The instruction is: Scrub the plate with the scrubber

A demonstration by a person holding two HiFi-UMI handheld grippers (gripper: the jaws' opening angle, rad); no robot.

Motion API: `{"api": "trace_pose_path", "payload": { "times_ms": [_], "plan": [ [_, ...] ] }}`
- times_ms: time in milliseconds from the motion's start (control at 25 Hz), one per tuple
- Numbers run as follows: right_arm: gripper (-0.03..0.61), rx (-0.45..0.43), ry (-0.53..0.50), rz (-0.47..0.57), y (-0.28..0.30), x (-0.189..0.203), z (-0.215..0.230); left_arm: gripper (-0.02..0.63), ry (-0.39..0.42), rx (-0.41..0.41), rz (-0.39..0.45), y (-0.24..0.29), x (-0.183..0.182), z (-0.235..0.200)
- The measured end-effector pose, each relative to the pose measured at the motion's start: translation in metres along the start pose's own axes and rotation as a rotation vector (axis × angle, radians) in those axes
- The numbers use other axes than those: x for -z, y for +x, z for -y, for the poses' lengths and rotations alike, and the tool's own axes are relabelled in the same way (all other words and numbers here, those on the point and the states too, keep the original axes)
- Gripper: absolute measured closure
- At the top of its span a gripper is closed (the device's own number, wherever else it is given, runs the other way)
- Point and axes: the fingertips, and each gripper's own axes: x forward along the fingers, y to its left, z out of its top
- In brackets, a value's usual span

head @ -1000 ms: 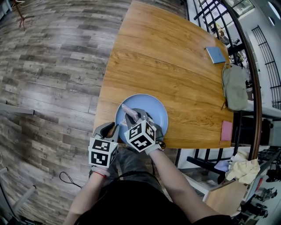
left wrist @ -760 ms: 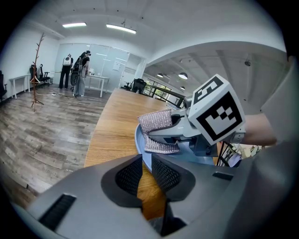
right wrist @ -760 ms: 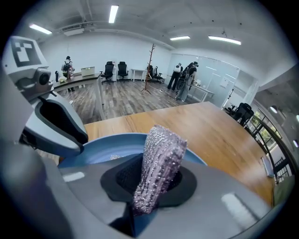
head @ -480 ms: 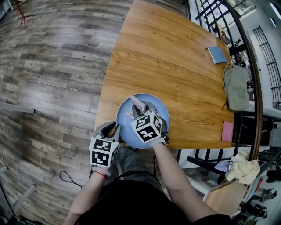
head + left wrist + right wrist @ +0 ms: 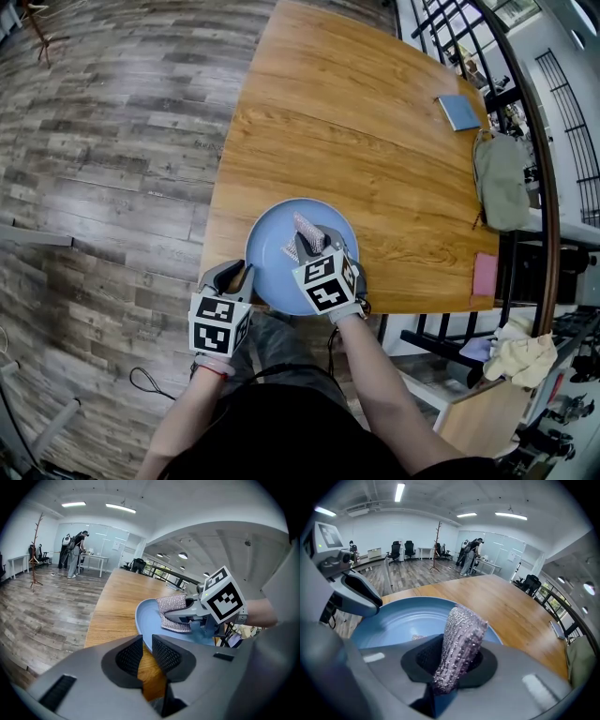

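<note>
A round blue plate [image 5: 267,251] lies at the near edge of the wooden table [image 5: 356,122]. My right gripper [image 5: 315,246] is over the plate's middle, shut on a glittery silver-pink scrubber [image 5: 307,231] that lies against the plate's surface. The right gripper view shows the scrubber [image 5: 460,637] standing up between the jaws above the plate [image 5: 405,618]. My left gripper [image 5: 240,275] is at the plate's near left rim. In the left gripper view its jaws [image 5: 146,649] stand close together around that rim [image 5: 144,620], with the scrubber [image 5: 174,612] and right gripper beyond.
A blue notebook [image 5: 459,113], a grey-green bag [image 5: 502,183] and a pink pad [image 5: 485,277] lie along the table's right side. A dark railing [image 5: 548,216] runs past that edge. Wood-plank floor [image 5: 112,169] lies to the left.
My right gripper has slid the scrubber to the right across the plate, from its left part to its middle. The left gripper has stayed at the rim.
</note>
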Motion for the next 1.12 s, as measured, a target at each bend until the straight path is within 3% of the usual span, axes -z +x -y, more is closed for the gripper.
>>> {"api": "trace_pose_path", "payload": {
  "times_ms": [1120],
  "plan": [
    [0.509, 0.029, 0.041, -0.058, -0.035, 0.048, 0.003, 0.555, 0.018, 0.013, -0.007, 0.001, -0.002, -0.001]
  ]
}}
